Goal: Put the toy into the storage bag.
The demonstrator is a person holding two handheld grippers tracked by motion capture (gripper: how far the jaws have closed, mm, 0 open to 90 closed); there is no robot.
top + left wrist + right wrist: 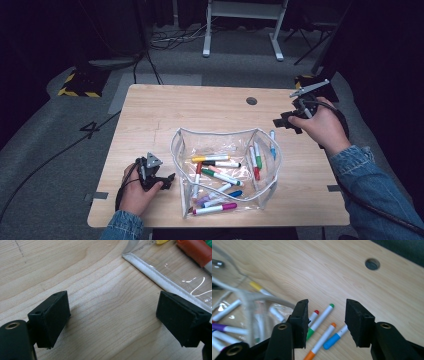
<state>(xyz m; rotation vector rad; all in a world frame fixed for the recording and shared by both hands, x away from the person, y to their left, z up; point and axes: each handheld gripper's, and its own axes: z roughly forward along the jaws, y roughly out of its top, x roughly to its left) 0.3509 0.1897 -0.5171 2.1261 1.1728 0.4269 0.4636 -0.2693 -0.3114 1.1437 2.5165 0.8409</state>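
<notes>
From above, the clear pouch [225, 170] sits in the middle of the table [165, 110], markers [220, 176] piled inside. The left gripper [169, 180] rests near its left side; the right gripper [286, 122] is off to the far right, above the wood. The left gripper's own view: jaws spread wide, bare wood between them, pouch edge [160, 277] at right. The right gripper's [326, 322] view: jaws parted, gripping nothing, with green [322, 320], orange [322, 342] and blue [335, 337] markers lying loose on the table beyond them.
</notes>
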